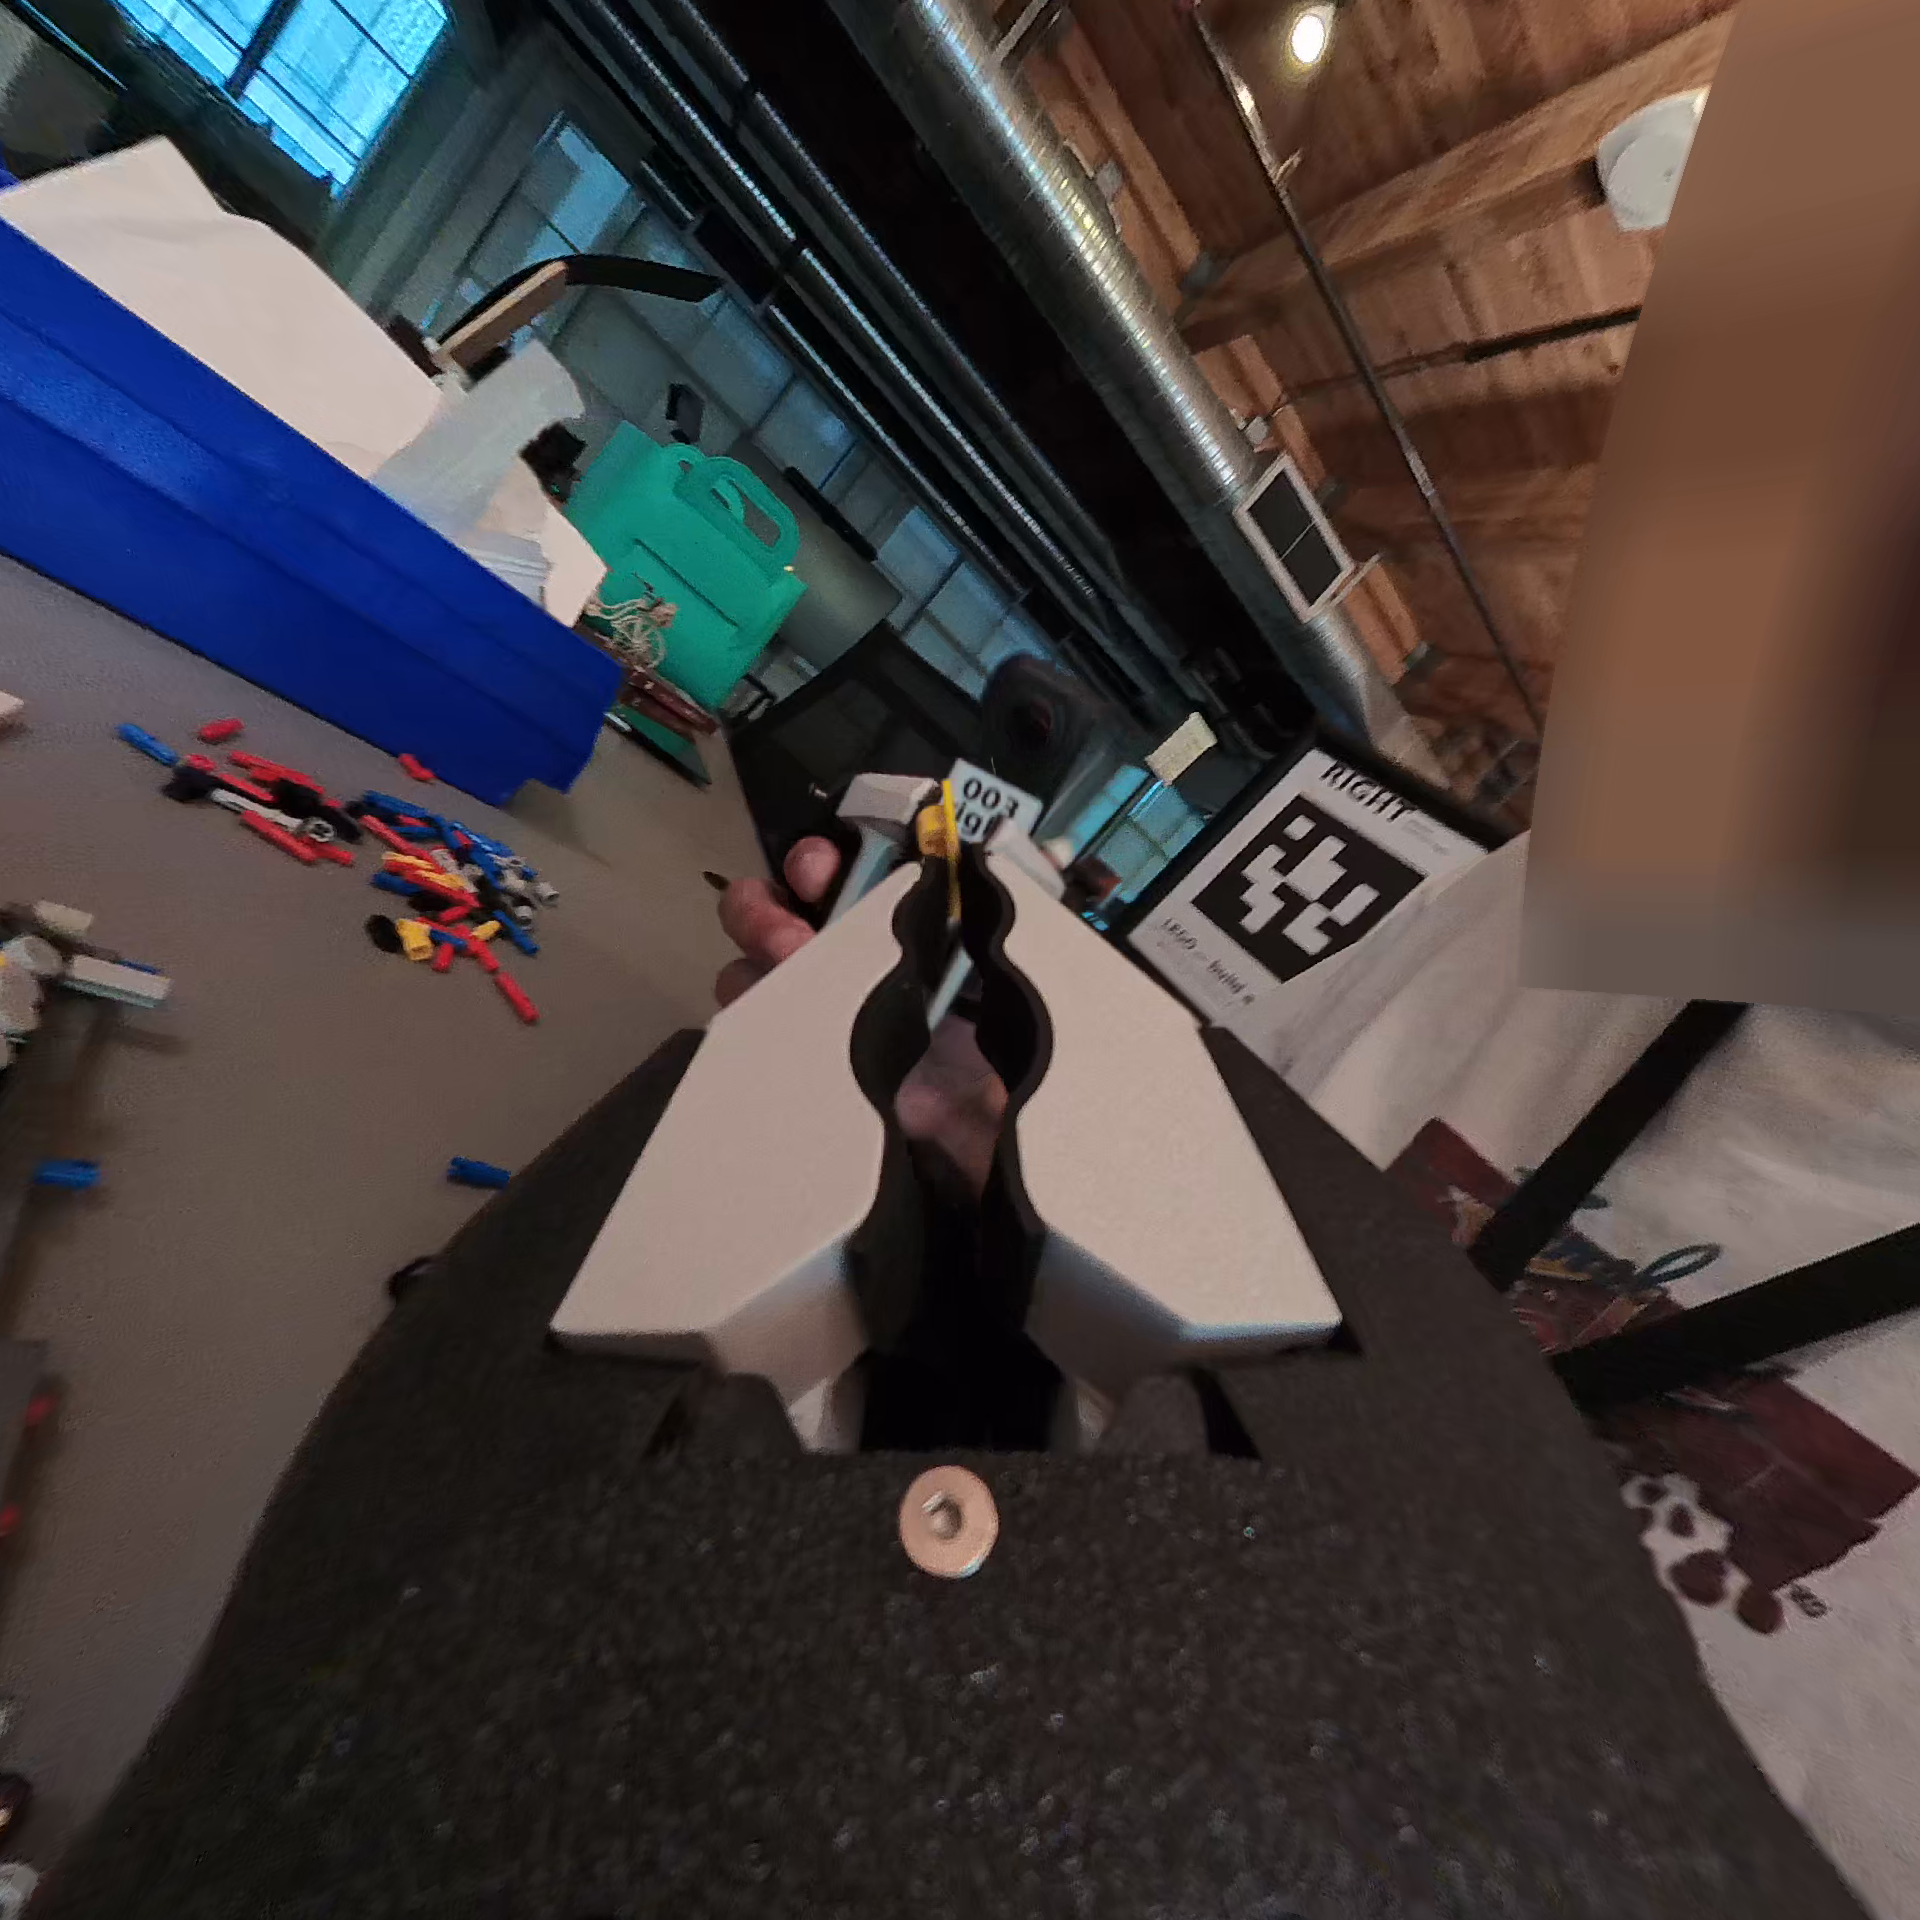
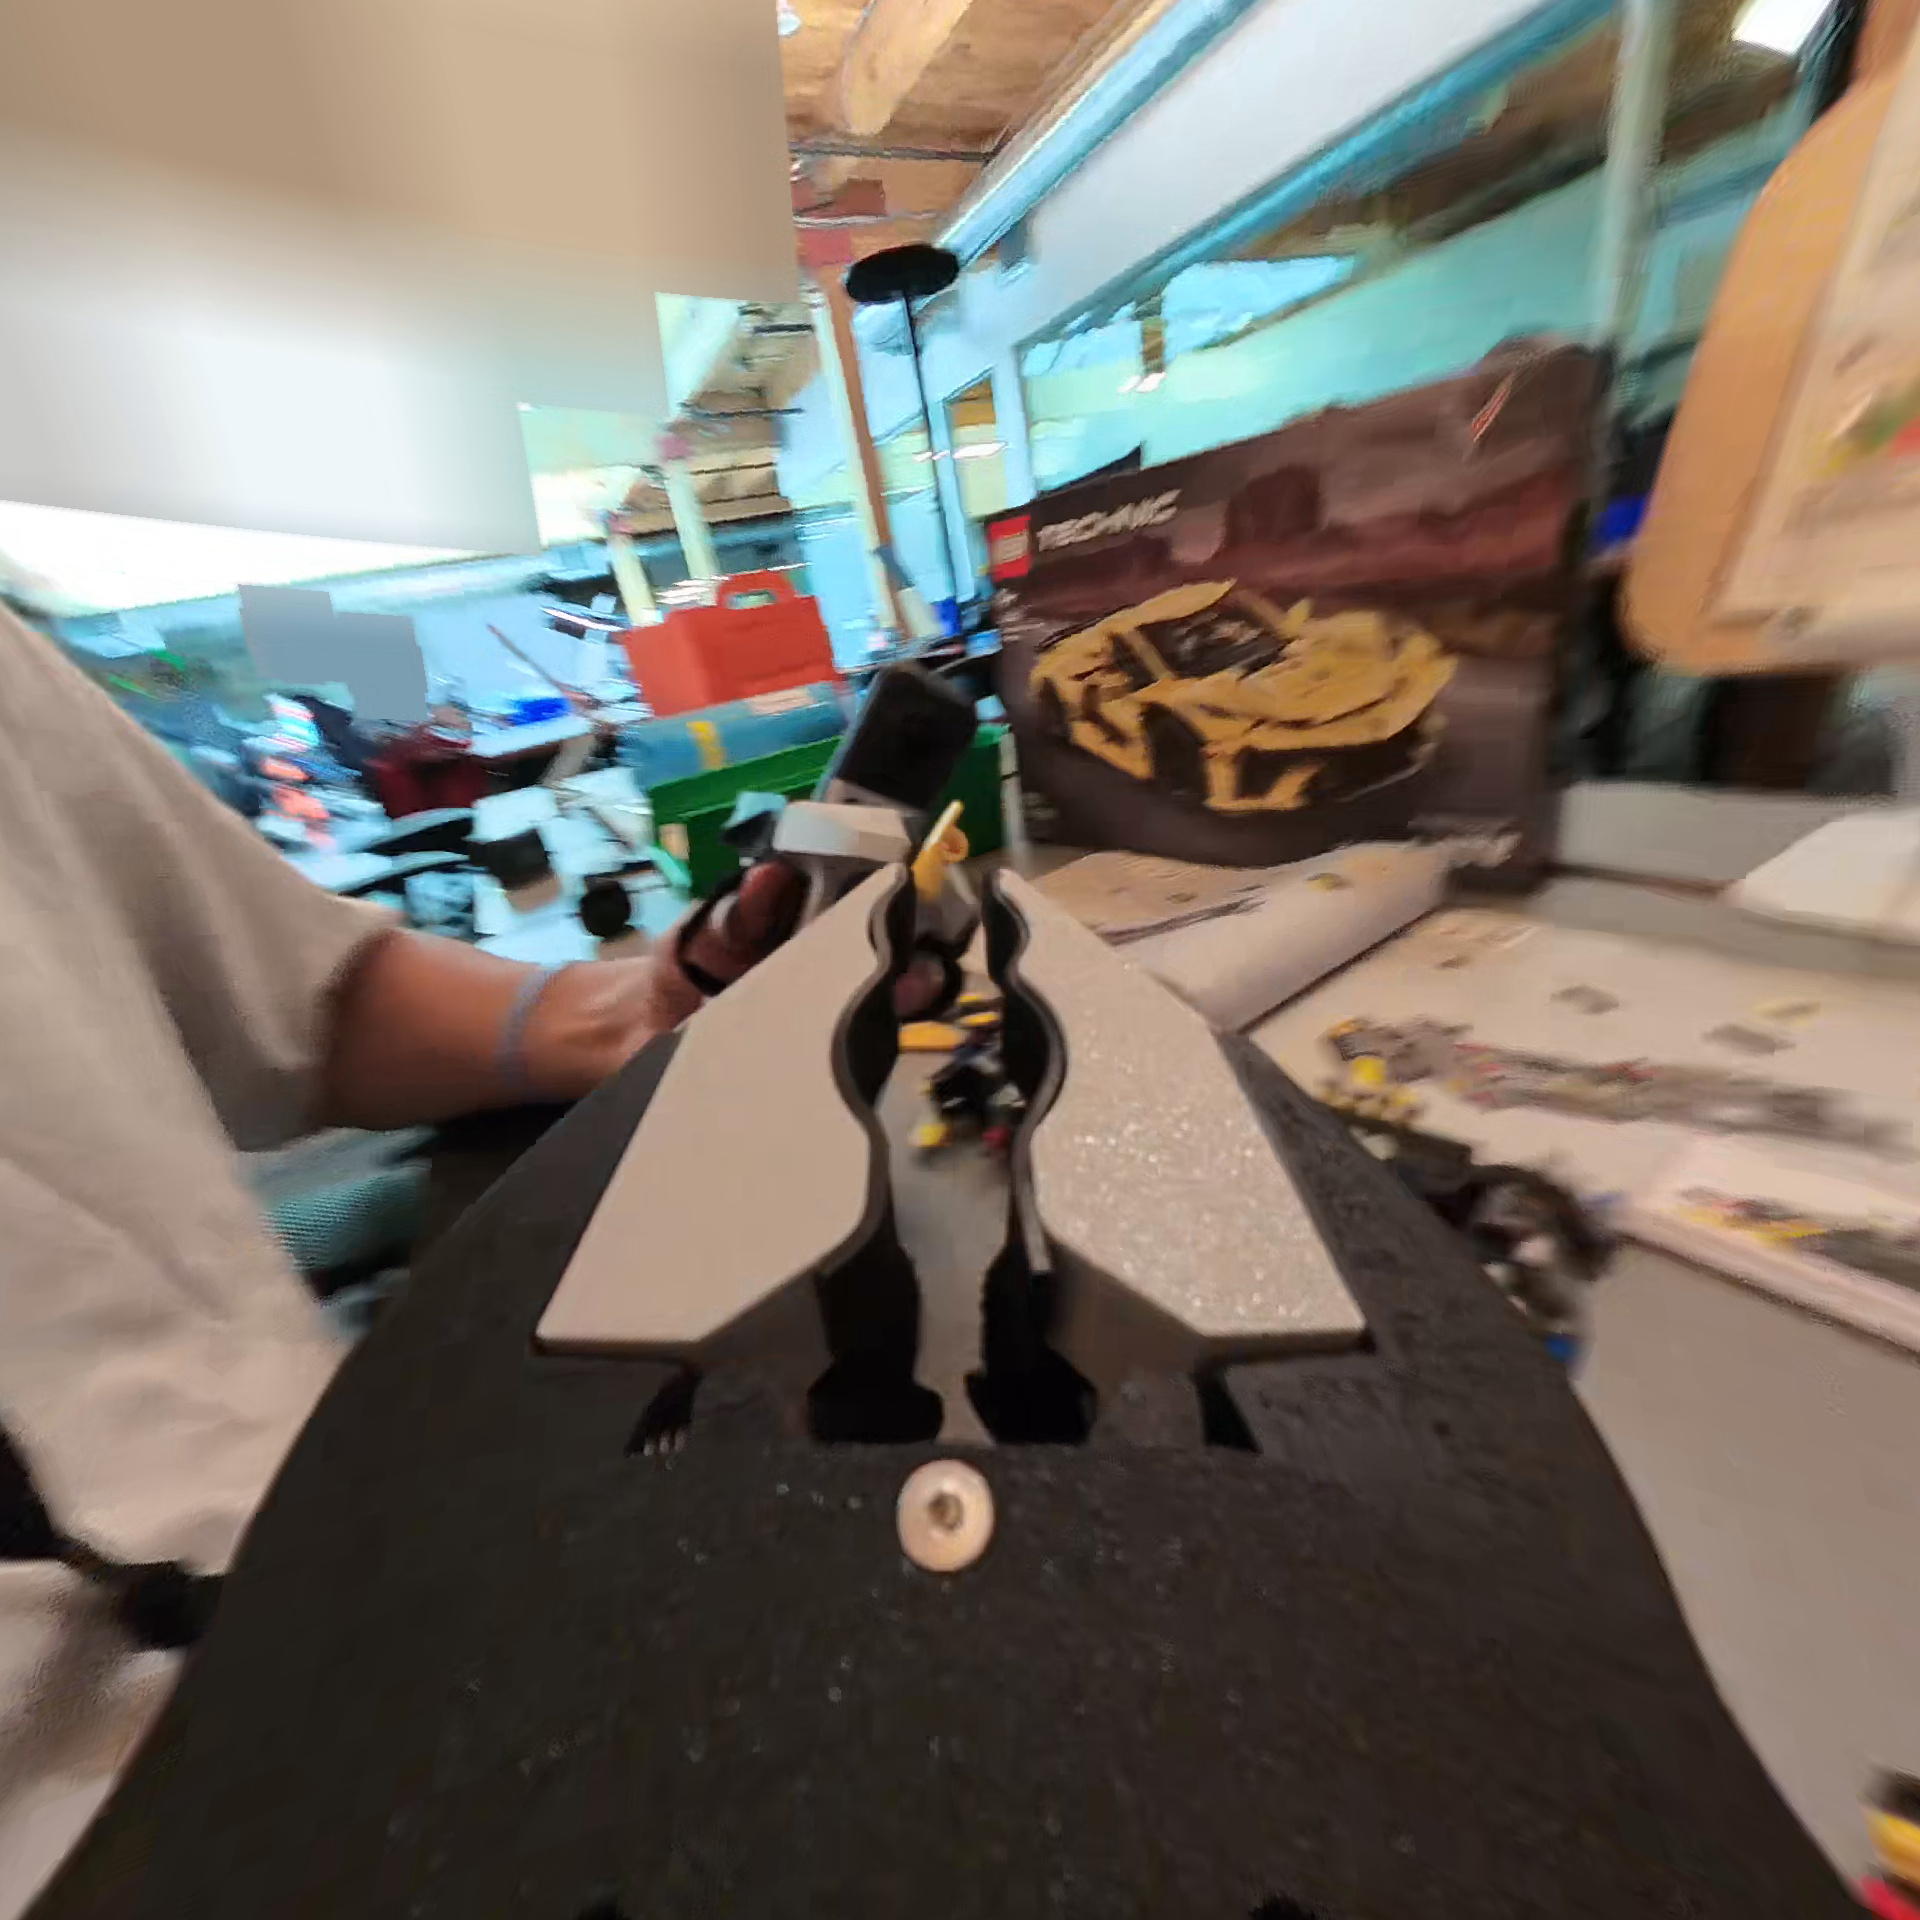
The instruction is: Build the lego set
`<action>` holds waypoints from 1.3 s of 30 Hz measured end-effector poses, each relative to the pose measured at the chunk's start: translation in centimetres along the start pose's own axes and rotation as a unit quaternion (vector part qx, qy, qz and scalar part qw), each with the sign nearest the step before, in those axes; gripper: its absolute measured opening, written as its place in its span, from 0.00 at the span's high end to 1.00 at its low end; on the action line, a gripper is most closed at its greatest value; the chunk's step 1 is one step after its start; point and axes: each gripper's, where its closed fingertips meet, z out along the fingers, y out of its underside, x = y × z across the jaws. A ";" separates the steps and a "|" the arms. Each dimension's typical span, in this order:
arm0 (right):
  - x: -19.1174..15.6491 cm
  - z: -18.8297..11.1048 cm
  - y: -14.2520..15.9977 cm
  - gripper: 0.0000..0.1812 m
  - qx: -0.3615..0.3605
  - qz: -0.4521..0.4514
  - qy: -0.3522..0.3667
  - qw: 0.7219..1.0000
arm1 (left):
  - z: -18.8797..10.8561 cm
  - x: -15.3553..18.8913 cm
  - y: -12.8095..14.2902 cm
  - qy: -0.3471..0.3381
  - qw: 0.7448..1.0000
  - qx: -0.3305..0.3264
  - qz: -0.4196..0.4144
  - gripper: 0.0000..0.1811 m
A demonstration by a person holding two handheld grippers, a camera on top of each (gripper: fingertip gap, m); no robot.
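Currently | left gripper (image 1: 951,883) fingers pinching one yellow piece (image 1: 938,831) | right gripper (image 2: 940,894) fingers slightly spread, apparently empty

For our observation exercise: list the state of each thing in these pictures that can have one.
left gripper: shut on the yellow Lego piece
right gripper: nearly shut, grip unclear
yellow Lego piece: held above the table
loose Lego pins: scattered, unassembled
Lego box: standing upright
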 end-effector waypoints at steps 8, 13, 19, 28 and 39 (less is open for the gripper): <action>-1.4 0.4 1.8 0.91 -0.024 0.186 -0.135 0.973 | 0.7 0.7 1.5 -0.069 0.962 -0.065 0.257 1.00; -3.2 0.2 1.2 0.94 -0.012 0.093 -0.155 0.984 | 1.2 1.4 2.6 -0.054 0.951 -0.082 0.292 1.00; -3.3 -0.1 1.2 0.94 -0.010 0.044 -0.151 0.988 | 1.3 1.5 2.7 -0.079 0.929 -0.090 0.349 0.99; -3.8 -0.1 0.7 0.94 0.025 -0.013 -0.154 0.988 | 1.4 2.1 2.6 -0.084 0.916 -0.080 0.384 0.99; -3.6 -0.1 0.9 0.96 0.029 -0.031 -0.149 0.988 | 1.2 2.7 2.4 -0.066 0.923 -0.074 0.372 1.00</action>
